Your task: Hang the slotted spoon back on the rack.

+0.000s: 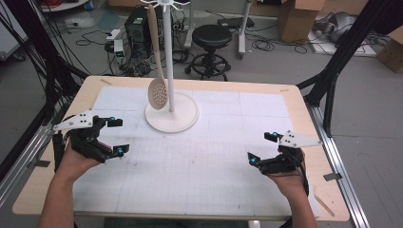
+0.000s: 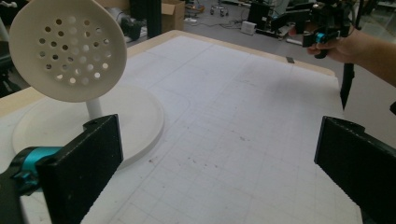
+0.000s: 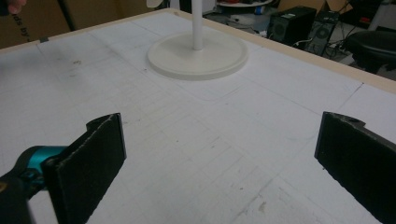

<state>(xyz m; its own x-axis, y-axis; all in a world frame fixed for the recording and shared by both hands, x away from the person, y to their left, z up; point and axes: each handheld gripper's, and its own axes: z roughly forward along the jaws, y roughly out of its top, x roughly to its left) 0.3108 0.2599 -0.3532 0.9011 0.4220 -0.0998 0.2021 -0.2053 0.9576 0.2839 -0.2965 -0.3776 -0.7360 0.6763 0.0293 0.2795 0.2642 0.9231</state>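
A cream slotted spoon [image 1: 157, 90] hangs from the top of a white stand [image 1: 171, 113] at the back middle of the table; its perforated bowl [image 2: 68, 50] looms large in the left gripper view. My left gripper [image 1: 117, 137] rests at the left side, jaws wide open and holding nothing, aimed toward the stand's round base [image 2: 140, 122]. My right gripper [image 1: 262, 148] sits at the right front, also open and holding nothing. The stand's base [image 3: 198, 56] and pole lie ahead in the right gripper view. The right gripper [image 2: 322, 35] shows far off in the left gripper view.
A white gridded mat [image 1: 199, 156] covers the wooden table [image 1: 304, 102]. Beyond the far edge stand a black stool [image 1: 212, 38], a computer tower [image 1: 138, 31], cables and cardboard boxes [image 1: 297, 16]. Black frame legs [image 1: 332, 71] flank the table.
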